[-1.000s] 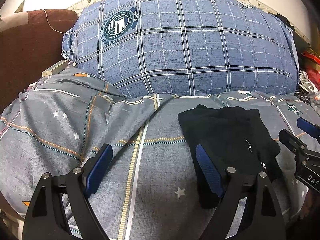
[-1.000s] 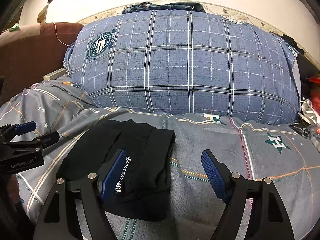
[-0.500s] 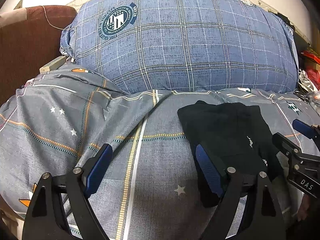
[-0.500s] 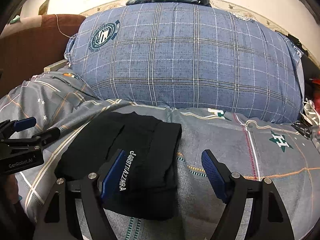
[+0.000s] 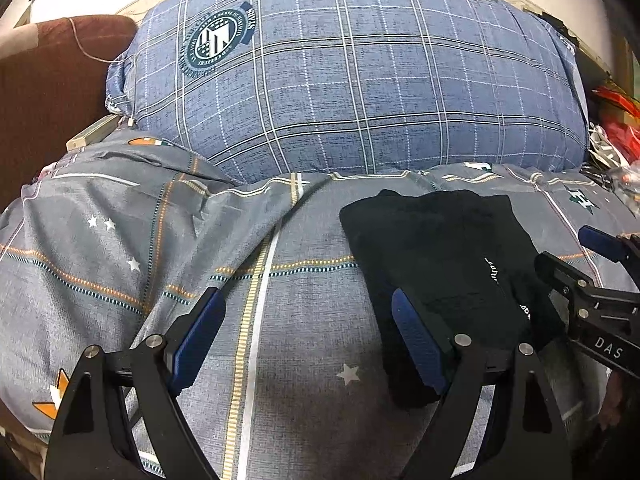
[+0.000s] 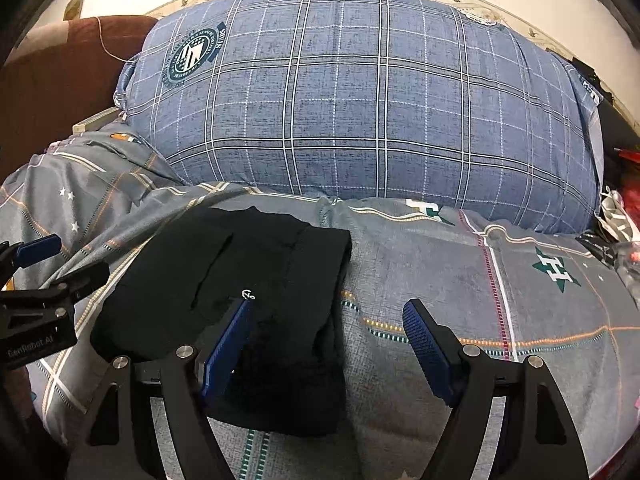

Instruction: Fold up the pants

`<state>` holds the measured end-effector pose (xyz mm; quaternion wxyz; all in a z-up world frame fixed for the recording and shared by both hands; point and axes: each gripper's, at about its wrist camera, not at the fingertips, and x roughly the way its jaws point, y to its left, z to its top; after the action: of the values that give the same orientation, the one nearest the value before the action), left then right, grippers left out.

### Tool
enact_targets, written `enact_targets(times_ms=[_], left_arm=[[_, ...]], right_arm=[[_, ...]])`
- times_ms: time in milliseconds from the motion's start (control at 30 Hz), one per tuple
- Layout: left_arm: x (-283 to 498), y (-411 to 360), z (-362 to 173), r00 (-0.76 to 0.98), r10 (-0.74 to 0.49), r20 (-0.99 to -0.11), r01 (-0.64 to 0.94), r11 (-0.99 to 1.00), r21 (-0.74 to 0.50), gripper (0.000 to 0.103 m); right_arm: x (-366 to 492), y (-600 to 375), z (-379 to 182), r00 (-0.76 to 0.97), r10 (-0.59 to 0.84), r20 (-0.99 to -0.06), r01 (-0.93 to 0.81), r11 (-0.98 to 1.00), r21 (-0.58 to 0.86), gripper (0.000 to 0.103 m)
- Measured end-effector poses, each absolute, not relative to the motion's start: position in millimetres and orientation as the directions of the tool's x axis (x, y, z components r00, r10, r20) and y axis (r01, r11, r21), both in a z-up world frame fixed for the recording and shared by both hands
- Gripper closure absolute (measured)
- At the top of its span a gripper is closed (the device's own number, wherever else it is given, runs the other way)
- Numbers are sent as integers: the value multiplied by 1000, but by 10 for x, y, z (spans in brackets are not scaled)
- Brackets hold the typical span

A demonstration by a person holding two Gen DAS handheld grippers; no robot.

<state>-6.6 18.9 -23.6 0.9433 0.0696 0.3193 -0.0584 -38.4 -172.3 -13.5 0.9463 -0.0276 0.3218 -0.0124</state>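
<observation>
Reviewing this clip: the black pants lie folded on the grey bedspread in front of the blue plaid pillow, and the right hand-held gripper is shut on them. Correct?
Not quite. The right hand-held gripper is open, per the right wrist view; the black pants lie free on the grey bedspread, before the blue plaid pillow.

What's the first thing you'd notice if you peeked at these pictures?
A huge blue checked pillow with a round badge fills the back of the bed. In front of it, black pants lie folded on the grey starry bedspread, with the open left gripper and right gripper over their near edge.
</observation>
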Motion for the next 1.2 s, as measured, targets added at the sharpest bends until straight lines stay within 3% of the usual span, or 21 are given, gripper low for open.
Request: enact_targets(times_ms=[1200], left_arm=[[-16, 241, -257, 784, -80, -616, 153, 986, 66, 17]], right_arm=[[-322, -1701, -227, 781, -28, -624, -13, 998, -61, 24]])
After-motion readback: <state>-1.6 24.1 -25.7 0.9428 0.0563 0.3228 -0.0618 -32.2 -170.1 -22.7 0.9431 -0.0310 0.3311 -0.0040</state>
